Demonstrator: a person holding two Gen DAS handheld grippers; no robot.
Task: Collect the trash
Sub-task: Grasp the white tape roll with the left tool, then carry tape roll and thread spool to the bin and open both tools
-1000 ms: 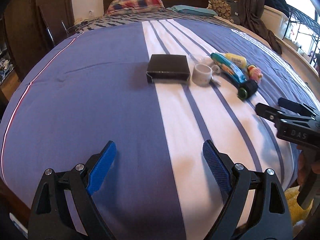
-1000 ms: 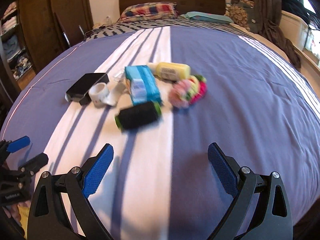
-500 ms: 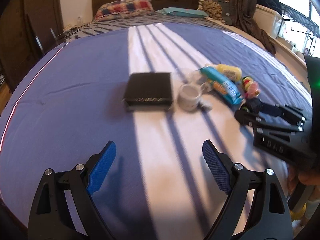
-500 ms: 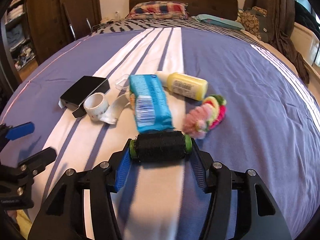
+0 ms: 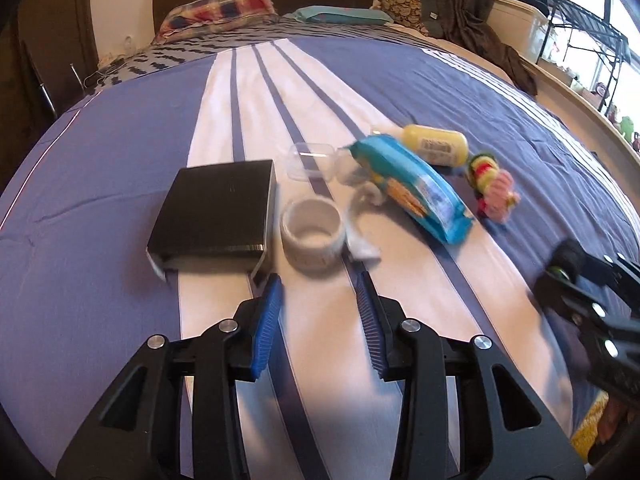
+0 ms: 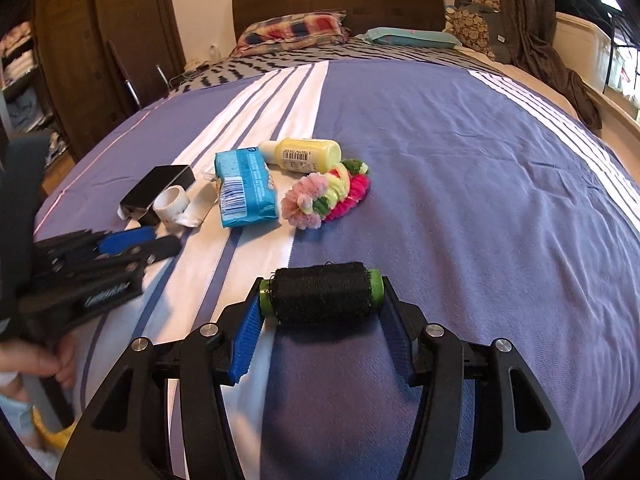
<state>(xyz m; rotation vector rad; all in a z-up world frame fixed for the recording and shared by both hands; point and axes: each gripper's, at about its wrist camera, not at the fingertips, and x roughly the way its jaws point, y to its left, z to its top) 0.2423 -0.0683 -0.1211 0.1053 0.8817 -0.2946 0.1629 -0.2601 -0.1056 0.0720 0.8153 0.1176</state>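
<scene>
My right gripper (image 6: pixel 322 300) is shut on a black thread spool with green ends (image 6: pixel 322 293), held just above the bed. It also shows in the left wrist view (image 5: pixel 570 258). My left gripper (image 5: pixel 320 284) is open with the jaws part closed, just short of a white tape roll (image 5: pixel 312 236); it also shows in the right wrist view (image 6: pixel 160 242). Beside the roll lie a black box (image 5: pixel 216 216), a clear plastic lid (image 5: pixel 310 158), a blue wipes pack (image 5: pixel 416 188), a yellow bottle (image 5: pixel 436 146) and a pink and green scrunchie bundle (image 5: pixel 496 186).
The things lie on a blue and white striped bedspread (image 6: pixel 460 168). Pillows (image 6: pixel 292 32) and a dark headboard (image 6: pixel 340 0) are at the far end. A wooden wardrobe (image 6: pixel 100 60) stands at the left, a white bin (image 5: pixel 520 28) and a rack at the right.
My right gripper closed on the black spool and drew it back from the pile. My left gripper moved up to the tape roll and its jaws narrowed.
</scene>
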